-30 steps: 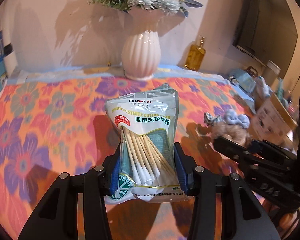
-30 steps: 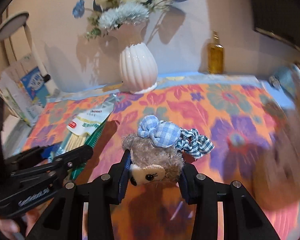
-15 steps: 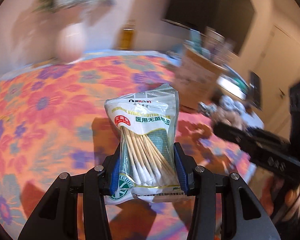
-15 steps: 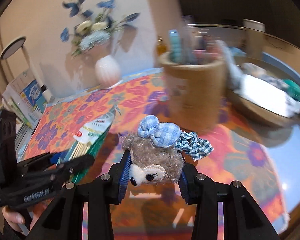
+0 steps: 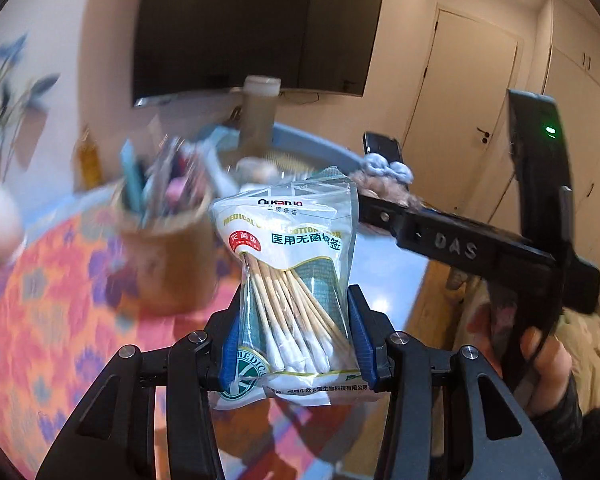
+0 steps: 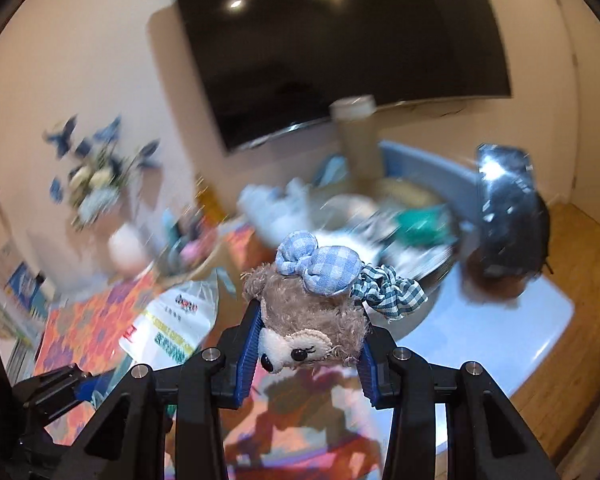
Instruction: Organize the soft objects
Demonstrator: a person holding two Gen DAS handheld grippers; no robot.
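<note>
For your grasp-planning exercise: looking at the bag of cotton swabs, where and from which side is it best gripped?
Grip the bag of cotton swabs at its lower end, across its narrow width, coming from below. There the packed swab heads give firm bulk, while the flat printed top is limp. The left tool holds it so, upright.

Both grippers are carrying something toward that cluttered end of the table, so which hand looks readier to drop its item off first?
Probably the right. Its gripper, clamped on the plush bear, faces the tray of soft things, while the left gripper with the cotton swab bag trails beside it.
</note>
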